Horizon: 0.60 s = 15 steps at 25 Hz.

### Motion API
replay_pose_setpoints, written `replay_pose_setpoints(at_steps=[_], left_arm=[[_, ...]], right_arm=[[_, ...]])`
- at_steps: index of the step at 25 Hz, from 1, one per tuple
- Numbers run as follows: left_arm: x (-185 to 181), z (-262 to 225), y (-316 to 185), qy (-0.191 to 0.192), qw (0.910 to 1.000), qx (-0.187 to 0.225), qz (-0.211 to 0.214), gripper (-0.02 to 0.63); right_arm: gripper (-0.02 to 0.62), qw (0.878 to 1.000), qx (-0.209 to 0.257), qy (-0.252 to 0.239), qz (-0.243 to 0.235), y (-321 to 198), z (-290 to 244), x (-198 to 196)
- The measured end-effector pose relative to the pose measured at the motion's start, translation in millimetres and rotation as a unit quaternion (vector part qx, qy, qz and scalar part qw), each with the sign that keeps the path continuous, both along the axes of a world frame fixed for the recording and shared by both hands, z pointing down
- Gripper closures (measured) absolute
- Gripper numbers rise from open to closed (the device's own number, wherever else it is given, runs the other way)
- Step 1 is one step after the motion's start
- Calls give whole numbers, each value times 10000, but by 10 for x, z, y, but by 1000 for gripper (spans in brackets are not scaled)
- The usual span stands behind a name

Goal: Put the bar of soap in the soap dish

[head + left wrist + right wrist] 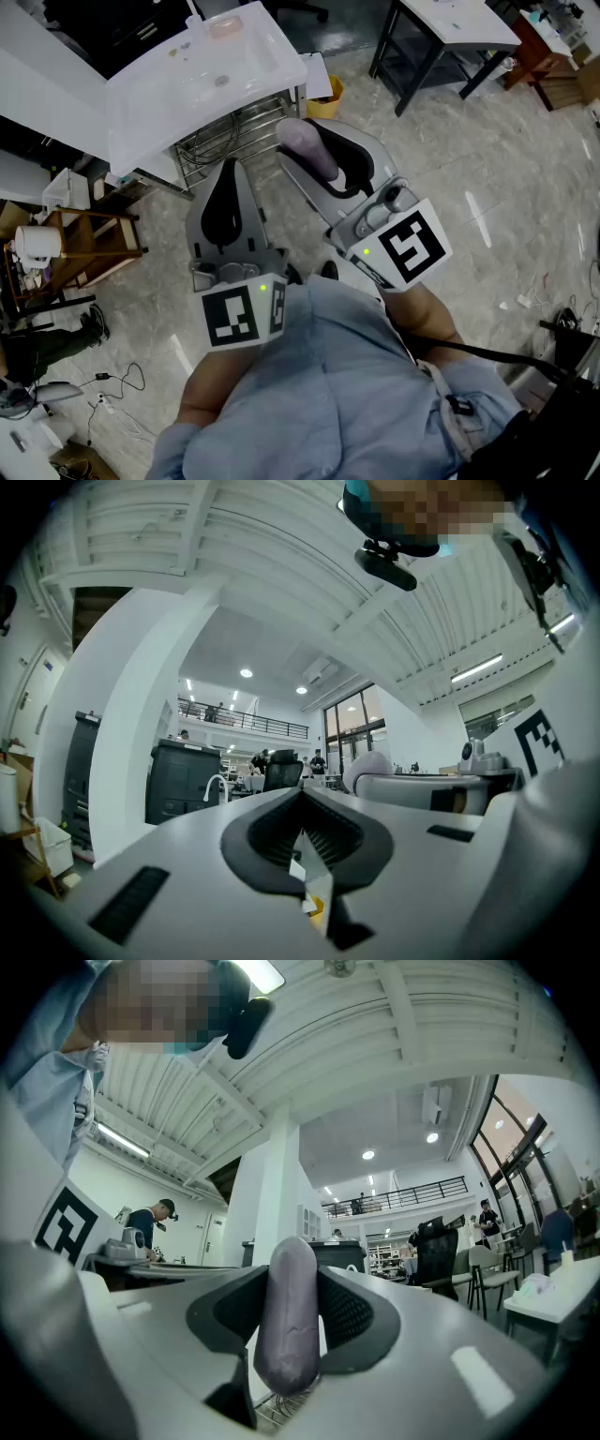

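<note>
Right gripper clamps the purple soap (on edge); left gripper closed, empty; white sink at eleven o'clock.

On pale marble floor: white moulded sink unit over wire rack, small yellow bin beside, black-legged white table, wooden shelf.

Ceiling lamps are shining as small bright spots far off, and daylight is pouring in through the tall windows. The marble floor is throwing back pale streaks of glare, and the white countertop is washing out almost to blank. Both gripper views are bending hard toward dark, rounded edges. The bar of soap is sitting close to the lens and looking soft.
</note>
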<state>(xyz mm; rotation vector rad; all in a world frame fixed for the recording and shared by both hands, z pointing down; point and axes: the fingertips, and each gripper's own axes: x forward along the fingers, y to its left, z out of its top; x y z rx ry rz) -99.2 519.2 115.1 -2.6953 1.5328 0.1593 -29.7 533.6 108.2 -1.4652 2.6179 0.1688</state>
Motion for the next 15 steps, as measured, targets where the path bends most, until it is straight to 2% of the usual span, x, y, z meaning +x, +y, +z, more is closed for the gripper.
replay_pose_setpoints(at_steps=[8, 15], left_arm=[[119, 26, 48, -30, 10000, 14, 34, 601], [250, 19, 111, -95, 9999, 42, 78, 601]], right_arm=[[442, 10000, 63, -71, 16, 62, -4, 114], [442, 9992, 159, -349, -70, 146, -56, 228]])
